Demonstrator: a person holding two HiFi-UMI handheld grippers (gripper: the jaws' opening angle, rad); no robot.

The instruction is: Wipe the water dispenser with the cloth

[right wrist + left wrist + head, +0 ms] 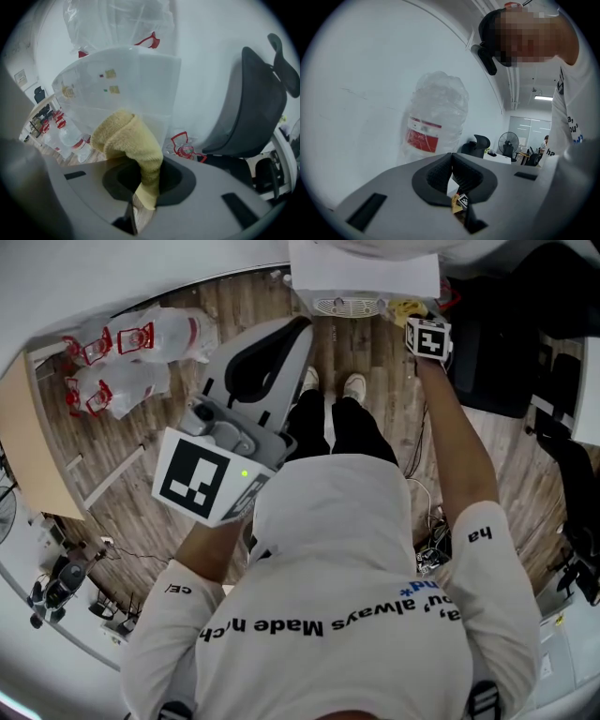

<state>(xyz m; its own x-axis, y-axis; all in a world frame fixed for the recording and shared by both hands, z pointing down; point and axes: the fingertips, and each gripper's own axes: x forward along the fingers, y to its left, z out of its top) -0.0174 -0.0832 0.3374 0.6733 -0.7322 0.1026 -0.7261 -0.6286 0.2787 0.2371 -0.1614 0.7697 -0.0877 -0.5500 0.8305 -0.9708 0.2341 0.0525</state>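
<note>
The white water dispenser (366, 273) stands at the top of the head view, and its front panel (122, 84) fills the right gripper view, with a wrapped water bottle (117, 18) on top. My right gripper (147, 173) is shut on a yellow cloth (129, 140), and the bunched end of the cloth rests against the panel. In the head view that gripper (417, 320) is at the dispenser's right front, with the cloth (405, 308) peeking out beside it. My left gripper (302, 329) is held up away from the dispenser. Its pads meet with nothing between them (451, 161).
Spare wrapped water bottles (141, 334) lie on the wooden floor at the left, beside a wooden tabletop (28, 437). A black office chair (253, 108) stands right of the dispenser. Cables (427, 521) run over the floor by the person's feet (354, 385).
</note>
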